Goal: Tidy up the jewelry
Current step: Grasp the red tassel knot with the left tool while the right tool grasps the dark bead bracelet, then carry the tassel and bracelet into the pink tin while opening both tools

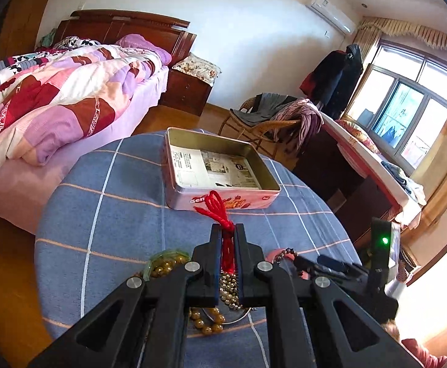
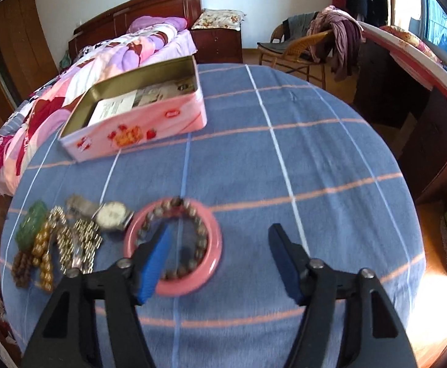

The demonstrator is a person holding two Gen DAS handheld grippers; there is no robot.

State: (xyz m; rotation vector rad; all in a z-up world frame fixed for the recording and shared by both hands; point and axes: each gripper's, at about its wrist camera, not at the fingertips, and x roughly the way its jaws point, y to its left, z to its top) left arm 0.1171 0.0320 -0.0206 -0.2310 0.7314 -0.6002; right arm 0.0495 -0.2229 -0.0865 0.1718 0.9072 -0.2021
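You face a bed at 10 o'clock, a wicker chair at 1 o'clock, a sunlit window at 2 o'clock.

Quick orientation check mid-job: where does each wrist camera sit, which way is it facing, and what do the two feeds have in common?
Left wrist: on the left gripper, looking along its fingers toward the open pink metal tin and bed; its black fingers are shut on a red knotted cord with pale beads; the right gripper's tips show at right.
Right wrist: on the right gripper, tilted down over the blue checked tablecloth; open fingers hover at a pink bangle.
Shared: tin, tablecloth, bangle, the bead pile.
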